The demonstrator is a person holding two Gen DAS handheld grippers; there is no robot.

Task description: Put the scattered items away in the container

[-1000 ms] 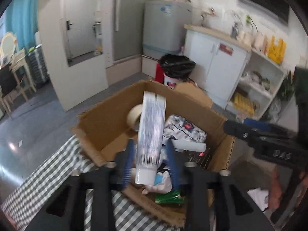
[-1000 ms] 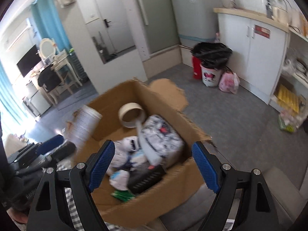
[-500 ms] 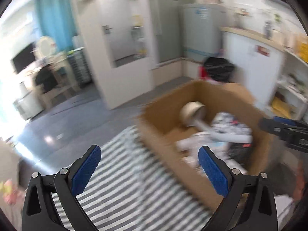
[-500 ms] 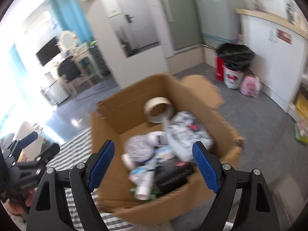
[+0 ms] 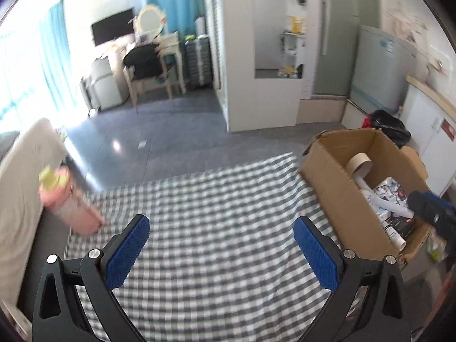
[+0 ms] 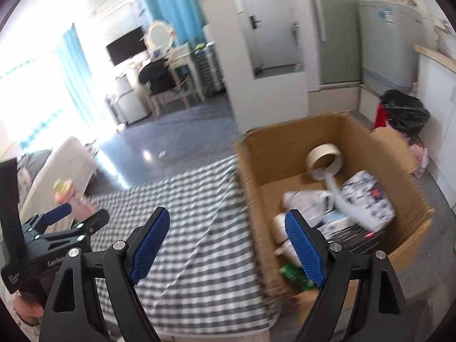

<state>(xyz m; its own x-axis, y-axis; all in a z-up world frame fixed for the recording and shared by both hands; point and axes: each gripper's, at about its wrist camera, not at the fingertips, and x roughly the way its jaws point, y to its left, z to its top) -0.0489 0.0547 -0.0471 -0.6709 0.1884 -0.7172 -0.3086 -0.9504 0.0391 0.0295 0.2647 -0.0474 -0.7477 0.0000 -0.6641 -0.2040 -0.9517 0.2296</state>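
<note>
The cardboard box (image 5: 327,176) stands at the right end of the checked cloth (image 5: 213,199) and holds a tape roll (image 5: 359,163), a white tube (image 5: 379,199) and a patterned packet (image 5: 390,188). A pink bottle with a yellow cap (image 5: 68,202) stands at the cloth's far left edge. My left gripper (image 5: 221,228) hangs open and wide over the bare cloth, holding nothing. My right gripper (image 6: 226,219) is open and empty by the box's (image 6: 285,148) left wall. In the right wrist view the left gripper (image 6: 77,218) sits near the pink bottle (image 6: 71,196), apart from it.
A beige cushion (image 5: 20,171) lies beyond the cloth's left edge. A bin with a black bag (image 6: 404,114) and white cabinets (image 5: 427,125) stand behind the box. The grey floor (image 5: 171,131) lies past the table's far edge. A hand (image 6: 25,310) holds the left gripper's handle.
The left gripper let go of the white tube, which now lies in the box, opened wide and swung left over the cloth. The right gripper also swung left, still open.
</note>
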